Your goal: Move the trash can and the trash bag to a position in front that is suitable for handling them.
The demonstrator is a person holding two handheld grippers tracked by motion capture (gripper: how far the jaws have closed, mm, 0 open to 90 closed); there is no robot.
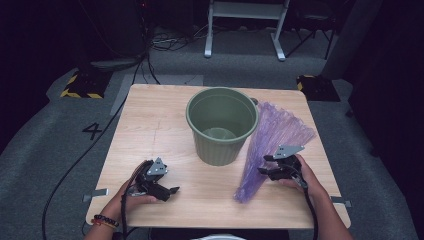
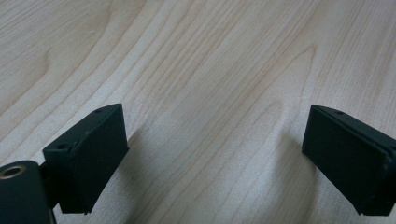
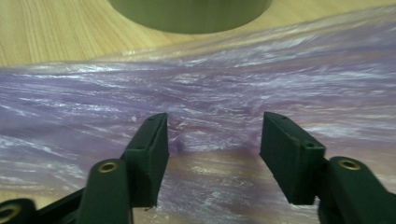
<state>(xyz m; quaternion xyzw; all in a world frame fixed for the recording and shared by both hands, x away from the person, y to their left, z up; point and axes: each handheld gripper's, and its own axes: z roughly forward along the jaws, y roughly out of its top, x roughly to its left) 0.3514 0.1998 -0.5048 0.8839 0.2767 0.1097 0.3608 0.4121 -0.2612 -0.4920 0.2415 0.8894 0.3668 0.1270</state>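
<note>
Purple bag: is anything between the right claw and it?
Nothing visible. The right claw sits right over the bag, jaws apart with film bunching between them, not yet pinched. The bin stands beside the bag, clear of the claw.

We see a counter (image 1: 150, 130) of pale wood, smooth and matt, its grain plain. The bag (image 1: 272, 145) is thin purple plastic, translucent, crinkled and glossy. The bin (image 1: 220, 125) looks like matt green plastic. The tongs (image 3: 212, 154) have matt black pads with brass-coloured fittings.
</note>
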